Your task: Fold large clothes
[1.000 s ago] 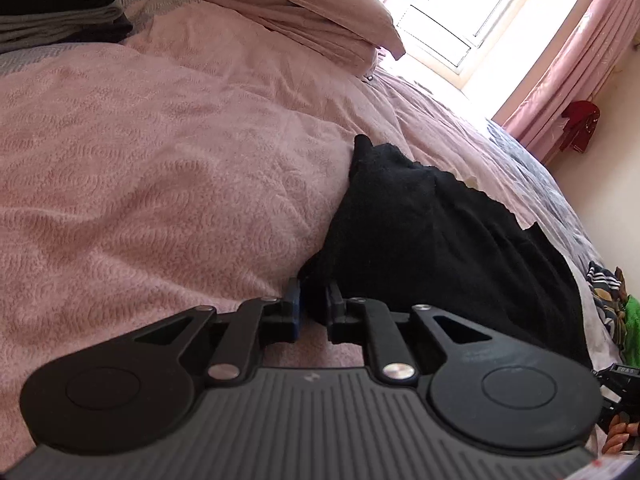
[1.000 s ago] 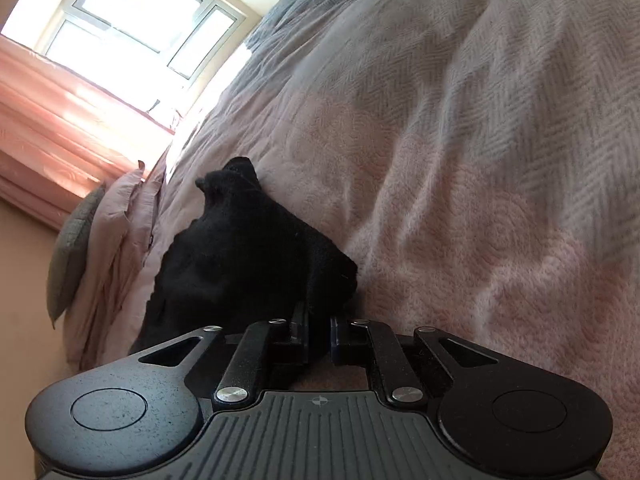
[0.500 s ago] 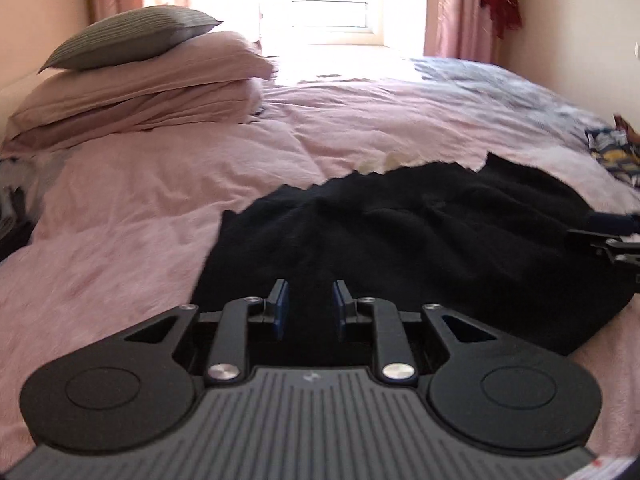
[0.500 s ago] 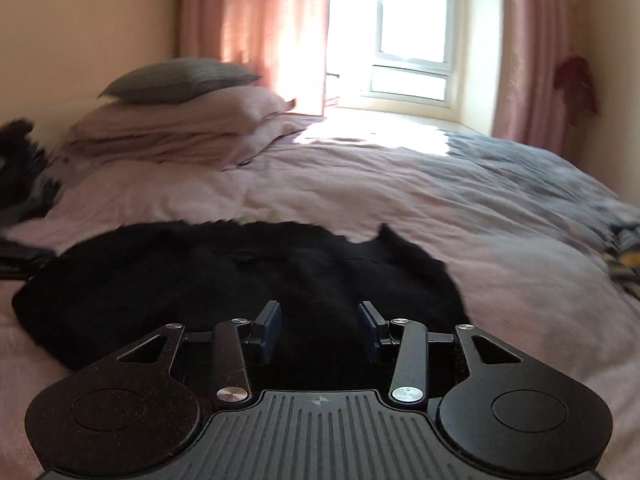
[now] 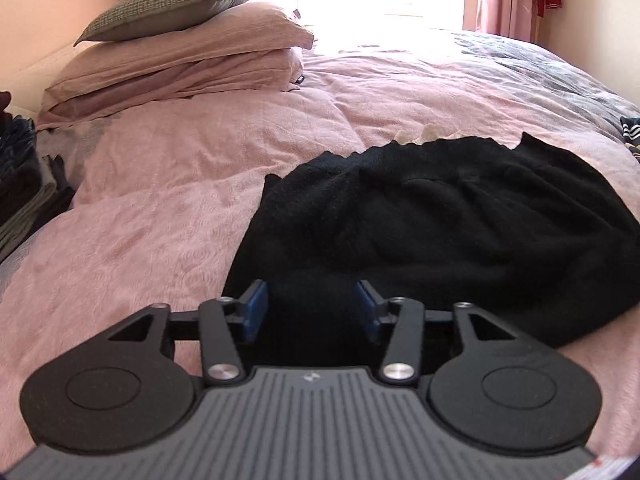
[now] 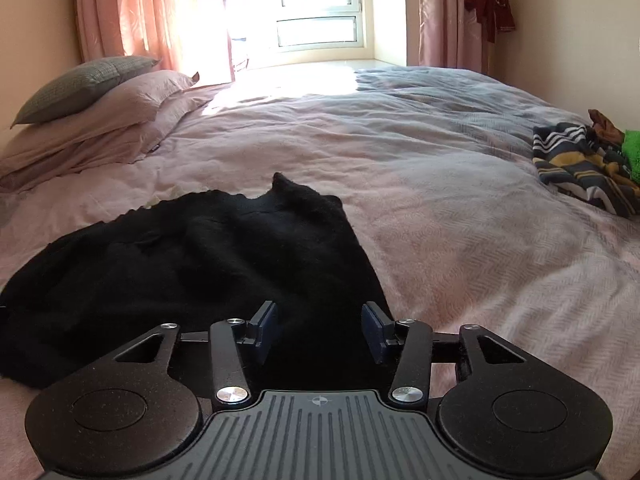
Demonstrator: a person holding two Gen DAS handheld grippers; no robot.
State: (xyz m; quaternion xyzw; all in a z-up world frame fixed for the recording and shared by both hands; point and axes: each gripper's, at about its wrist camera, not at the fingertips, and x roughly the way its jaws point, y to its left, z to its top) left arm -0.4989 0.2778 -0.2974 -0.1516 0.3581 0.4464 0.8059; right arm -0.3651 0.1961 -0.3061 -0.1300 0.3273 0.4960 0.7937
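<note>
Left wrist view shows the black garment (image 5: 440, 232) lying in a soft, bumpy heap on the pink bed cover (image 5: 160, 208), so it likely needs smoothing flat for a neat fold. The left gripper (image 5: 311, 312) sits at its near edge with jaws wide apart, holding nothing. The right gripper (image 6: 318, 330) waits at the near edge too, jaws apart and empty. Pillows (image 5: 180, 52) and a striped cloth (image 6: 584, 164) lie well apart, leaving room to fold.

Bright window (image 6: 316, 20) behind pink curtains (image 6: 152, 12); cream walls (image 6: 576, 28); pink-grey bed (image 6: 440, 208); stacked pillows (image 5: 180, 60) at head corner.
</note>
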